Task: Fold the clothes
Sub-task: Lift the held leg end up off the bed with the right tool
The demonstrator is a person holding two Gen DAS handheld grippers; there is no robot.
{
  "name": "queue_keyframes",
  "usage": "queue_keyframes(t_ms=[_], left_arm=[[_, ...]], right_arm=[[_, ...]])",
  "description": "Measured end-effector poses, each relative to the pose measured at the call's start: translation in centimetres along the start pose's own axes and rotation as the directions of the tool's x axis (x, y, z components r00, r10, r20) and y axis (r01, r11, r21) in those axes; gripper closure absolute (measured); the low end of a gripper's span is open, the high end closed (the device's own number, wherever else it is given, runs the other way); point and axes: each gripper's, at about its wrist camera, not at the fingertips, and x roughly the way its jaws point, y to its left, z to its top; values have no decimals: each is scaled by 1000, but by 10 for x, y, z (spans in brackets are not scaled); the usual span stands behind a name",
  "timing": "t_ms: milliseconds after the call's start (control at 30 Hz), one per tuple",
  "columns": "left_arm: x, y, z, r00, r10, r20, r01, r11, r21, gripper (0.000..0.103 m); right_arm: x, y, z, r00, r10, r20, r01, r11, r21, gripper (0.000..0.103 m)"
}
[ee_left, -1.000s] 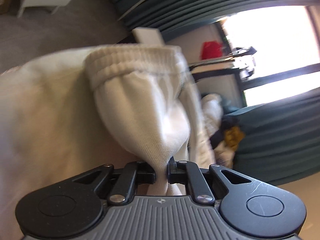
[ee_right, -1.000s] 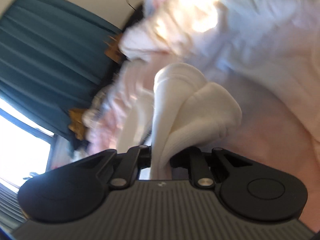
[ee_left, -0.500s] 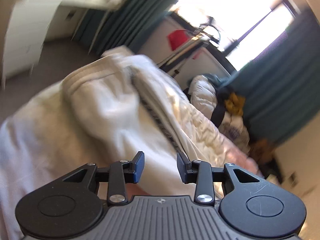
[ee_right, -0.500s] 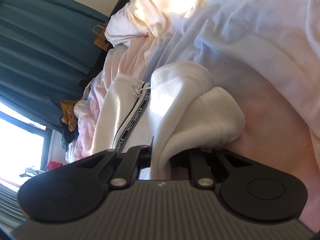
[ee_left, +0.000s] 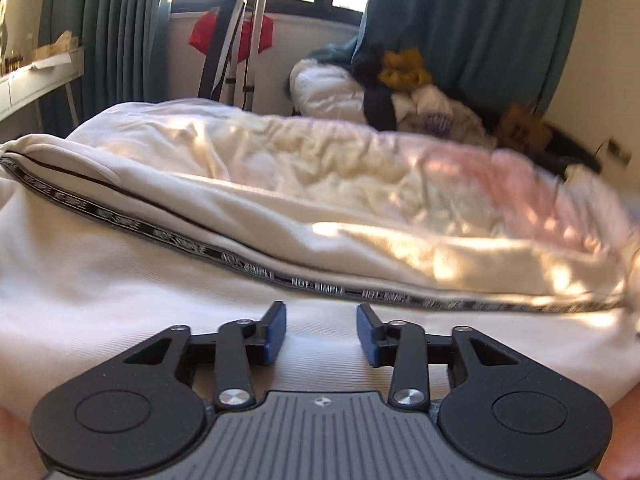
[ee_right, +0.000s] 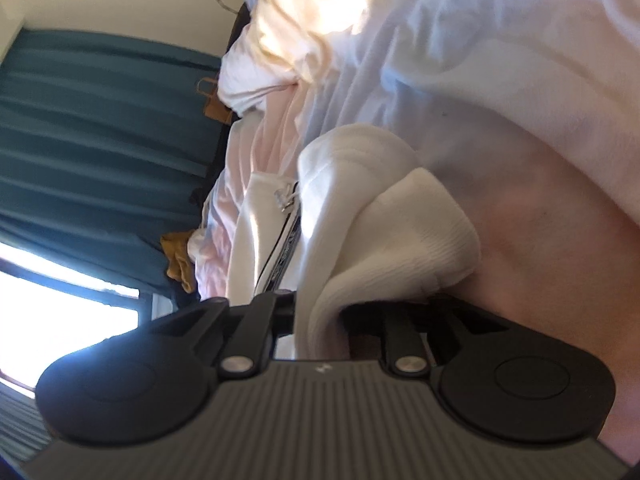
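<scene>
Your left gripper (ee_left: 321, 334) gapes empty just above the trousers (ee_left: 160, 280) — your right gripper (ee_right: 320, 312) pinches their cuff (ee_right: 420, 236).

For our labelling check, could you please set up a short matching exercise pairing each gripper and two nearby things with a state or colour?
Things:
1. left gripper
2. right gripper
3. curtain
4. stripe

States or colours:
A. teal
B. shut on white cuff
C. black with lettering
D. open, holding nothing

Pairs: 1-D, 2-B, 3-A, 4-C
</scene>
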Motion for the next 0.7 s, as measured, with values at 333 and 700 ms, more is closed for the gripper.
queue_keyframes(t_ms=[333,700], left_arm=[[17,-5,-9,999,31,-25,-29,996,79,60],[10,-1,-7,1000,16,-6,-15,996,87,58]], right_arm=[[12,-1,-1,999,16,42,-13,997,-75,77],[-4,61,-9,988,34,148,28,918,-396,86]])
